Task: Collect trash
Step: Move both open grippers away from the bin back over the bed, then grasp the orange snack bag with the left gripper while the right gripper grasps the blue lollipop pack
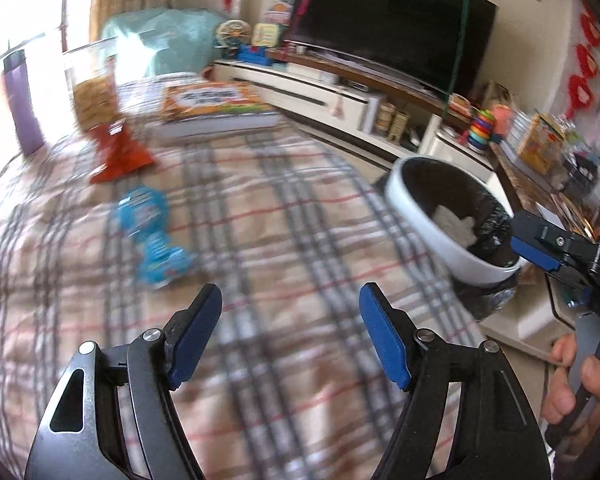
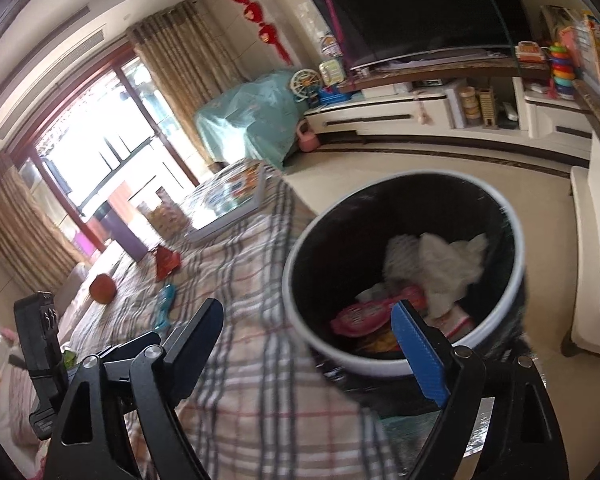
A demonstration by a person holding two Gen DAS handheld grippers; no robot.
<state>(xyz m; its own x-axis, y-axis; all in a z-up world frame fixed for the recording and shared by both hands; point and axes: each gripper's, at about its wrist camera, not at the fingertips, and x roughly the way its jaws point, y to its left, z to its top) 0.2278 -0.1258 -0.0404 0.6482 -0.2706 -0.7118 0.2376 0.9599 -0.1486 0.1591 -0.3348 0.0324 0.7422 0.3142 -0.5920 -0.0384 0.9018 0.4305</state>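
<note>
My left gripper hangs open over the plaid cloth, with nothing between its blue pads. A blue wrapper lies on the cloth just ahead and to its left, and a red-orange wrapper lies farther back. The white-rimmed bin with a black liner stands off the cloth's right edge. My right gripper is open and empty at the bin's near rim. Inside the bin are white tissue and a pink wrapper. The right gripper also shows beside the bin in the left wrist view.
A big picture book, a snack jar and a purple bottle stand at the cloth's far end. A red fruit lies at the left. A TV cabinet with toys runs behind. A hand grips the right tool.
</note>
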